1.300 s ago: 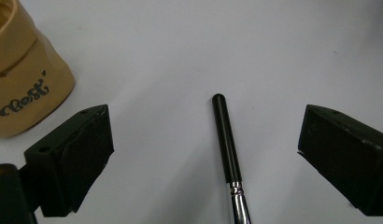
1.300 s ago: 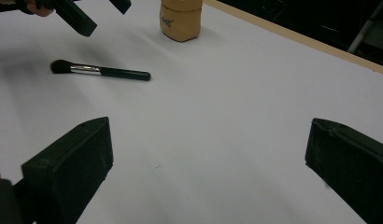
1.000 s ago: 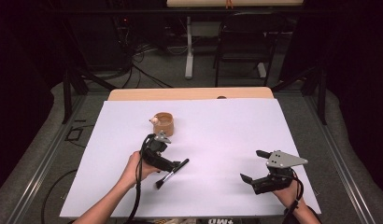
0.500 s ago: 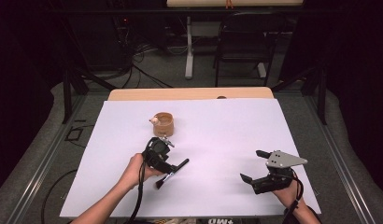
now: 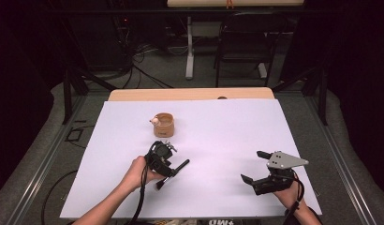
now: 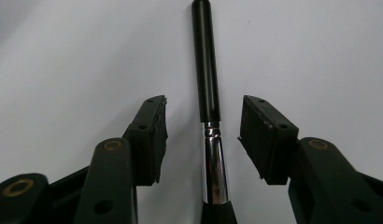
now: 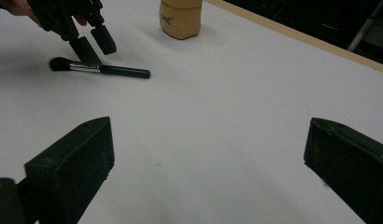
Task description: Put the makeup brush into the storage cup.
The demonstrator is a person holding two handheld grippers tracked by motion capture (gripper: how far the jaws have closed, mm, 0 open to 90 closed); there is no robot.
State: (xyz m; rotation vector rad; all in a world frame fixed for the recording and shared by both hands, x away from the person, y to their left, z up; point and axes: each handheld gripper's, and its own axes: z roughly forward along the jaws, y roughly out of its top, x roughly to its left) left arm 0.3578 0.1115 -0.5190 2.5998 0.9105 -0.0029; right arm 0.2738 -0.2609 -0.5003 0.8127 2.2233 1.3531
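Note:
A make-up brush [image 5: 183,165] with a black handle [image 6: 206,70] and a silver ferrule lies flat on the white table cover. My left gripper [image 5: 169,169] points down over it with one jaw on each side of the ferrule. Its jaws have just been closing, but a gap remains between each pad and the brush [image 7: 119,71], so nothing is gripped. The left gripper [image 6: 204,112] looks straight along the handle. My right gripper [image 5: 254,166] rests near the table's front right corner, its jaws wide apart with nothing between them [image 7: 208,158].
A small tan pot [image 5: 163,125] stands behind the brush, toward the table's middle; it also appears in the right gripper view [image 7: 180,18]. A wooden table edge [image 5: 190,93] borders the far side of the white cover. A chair and cables stand on the floor beyond.
My left gripper has sunk slightly onto the brush and its jaws have drawn closer together. The brush, the pot and the right gripper have not moved.

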